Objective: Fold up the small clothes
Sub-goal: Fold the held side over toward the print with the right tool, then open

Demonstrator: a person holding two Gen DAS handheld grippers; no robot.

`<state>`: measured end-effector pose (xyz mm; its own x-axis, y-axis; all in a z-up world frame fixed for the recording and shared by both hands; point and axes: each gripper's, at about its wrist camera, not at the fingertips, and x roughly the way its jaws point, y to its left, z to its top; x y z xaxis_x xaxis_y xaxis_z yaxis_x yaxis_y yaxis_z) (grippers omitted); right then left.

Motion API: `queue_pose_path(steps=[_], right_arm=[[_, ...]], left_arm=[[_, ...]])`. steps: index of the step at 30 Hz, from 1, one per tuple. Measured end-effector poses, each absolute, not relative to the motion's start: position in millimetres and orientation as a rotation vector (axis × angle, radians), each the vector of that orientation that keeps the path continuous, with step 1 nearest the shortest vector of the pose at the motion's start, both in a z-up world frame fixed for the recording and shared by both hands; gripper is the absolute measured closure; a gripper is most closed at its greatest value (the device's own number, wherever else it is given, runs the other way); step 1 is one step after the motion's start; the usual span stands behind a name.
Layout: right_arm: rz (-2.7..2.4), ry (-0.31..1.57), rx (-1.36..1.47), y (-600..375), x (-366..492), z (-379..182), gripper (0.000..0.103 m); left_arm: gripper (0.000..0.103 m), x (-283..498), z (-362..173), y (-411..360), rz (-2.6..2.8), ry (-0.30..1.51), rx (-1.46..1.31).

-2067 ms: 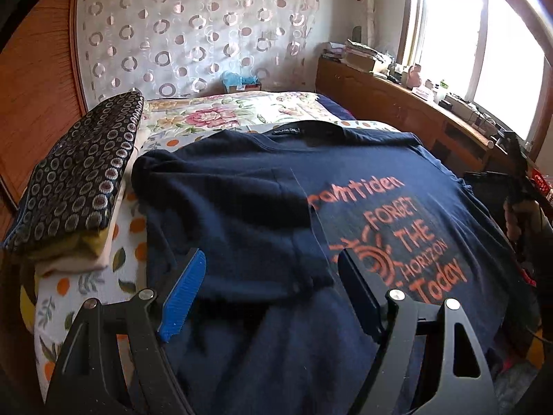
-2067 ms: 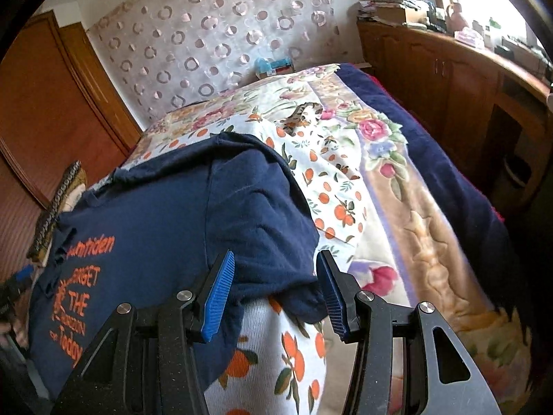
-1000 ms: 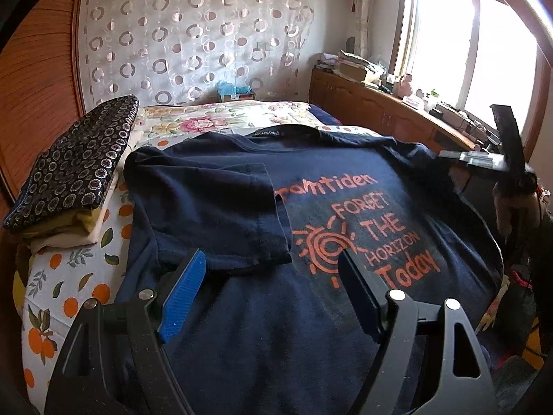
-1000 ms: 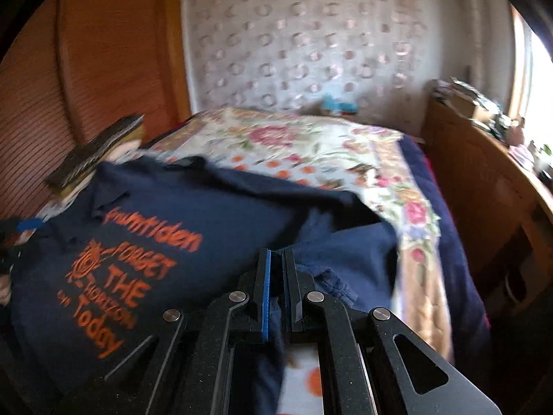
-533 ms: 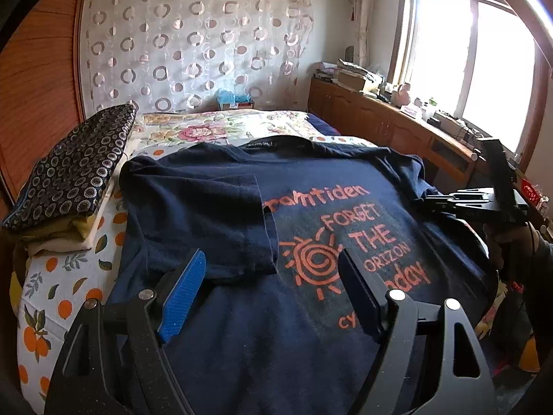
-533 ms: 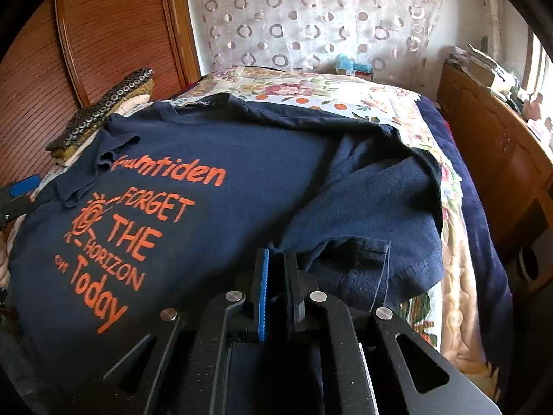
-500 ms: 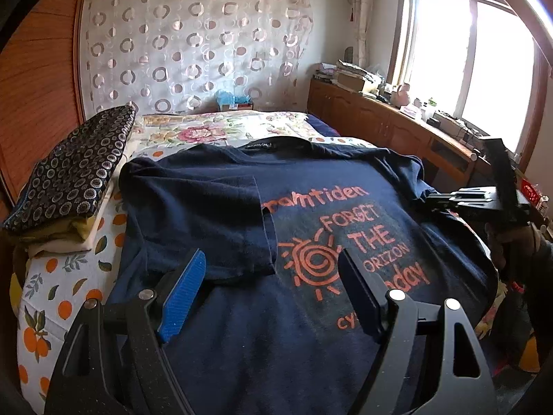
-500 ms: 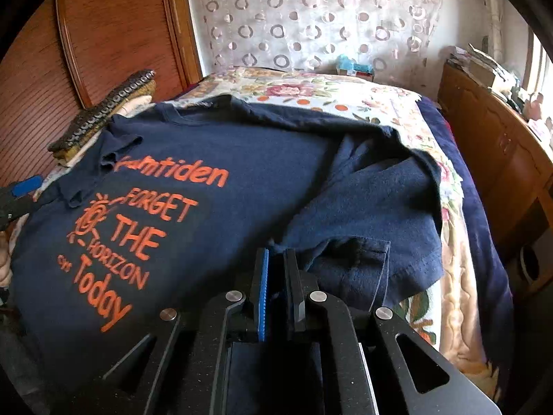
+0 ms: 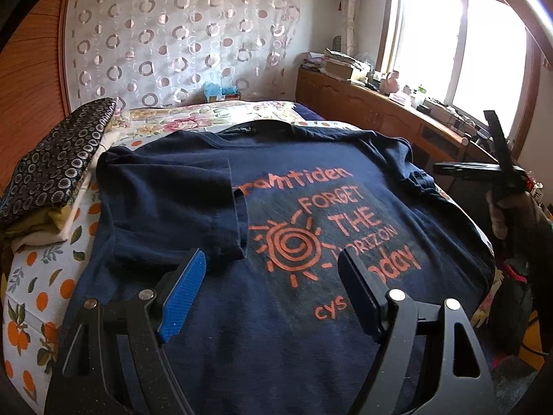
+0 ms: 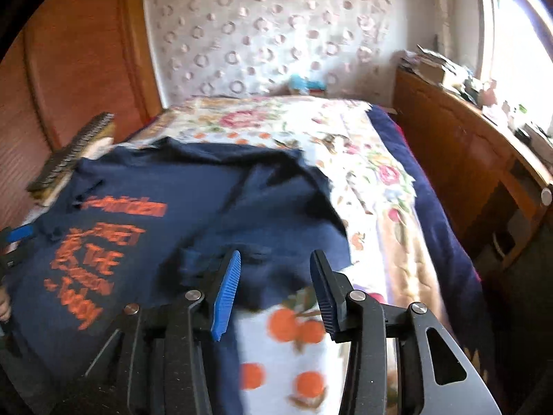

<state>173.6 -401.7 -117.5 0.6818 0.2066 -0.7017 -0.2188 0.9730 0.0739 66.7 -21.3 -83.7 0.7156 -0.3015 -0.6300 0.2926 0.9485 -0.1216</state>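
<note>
Jaws of left gripper (image 9: 271,292) and right gripper (image 10: 274,288) spread, hovering above the T-shirt (image 9: 293,214).

Navy T-shirt (image 9: 276,207) with orange print lies on an orange-fruit-patterned white sheet (image 9: 38,276), beside floral bedding (image 10: 363,145).

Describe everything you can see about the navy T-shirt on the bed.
The T-shirt is dark navy, soft knit by its look, lying front-up and spread flat on the bed. Its chest bears an orange print: a spiral sun and words including "FORGET THE HORIZON". One sleeve is folded inward over the chest; the other also lies turned in, rumpled. Both claws, left and right, hover open above it, gripping nothing.
</note>
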Motion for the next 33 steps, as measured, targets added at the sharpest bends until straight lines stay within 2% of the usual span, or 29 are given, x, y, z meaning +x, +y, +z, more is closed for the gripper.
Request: queue_pose_path(steps=[8,12,14,16,19,21,25,33], right_arm=[[0.194,0.851,0.007,-397.0,202.9,-139.6,0.059],[0.178,0.839,-0.070,-384.5,211.4,-139.7,0.060],[0.196,0.837,-0.072,-381.5,210.7,-140.3,0.066],[0.217,0.833,-0.076,-384.2,207.8,-141.2,0.079],[0.241,0.831,-0.093,-383.3,202.2,-141.4,0.093],[0.242,0.832,-0.105,-386.6,202.5,-141.5,0.097],[0.238,0.802,-0.108,-390.4,199.6,-130.1,0.099],[0.332,0.621,-0.151,-347.4,178.1,-62.4,0.099]], left_arm=[[0.023,64.7,-88.4,-27.2,-0.341,0.720,0.002],[0.023,65.2,-88.3,-27.2,-0.339,0.720,0.004],[0.023,64.9,-88.5,-26.4,-0.340,0.719,0.000],[0.023,64.5,-88.6,-25.7,-0.340,0.717,-0.004],[0.023,65.1,-89.9,-25.4,-0.342,0.721,-0.015],[0.023,64.5,-90.8,-25.4,-0.342,0.721,-0.015],[0.023,62.9,-91.0,-23.6,-0.339,0.718,-0.016],[0.023,61.9,-91.1,-21.5,-0.336,0.709,-0.026]])
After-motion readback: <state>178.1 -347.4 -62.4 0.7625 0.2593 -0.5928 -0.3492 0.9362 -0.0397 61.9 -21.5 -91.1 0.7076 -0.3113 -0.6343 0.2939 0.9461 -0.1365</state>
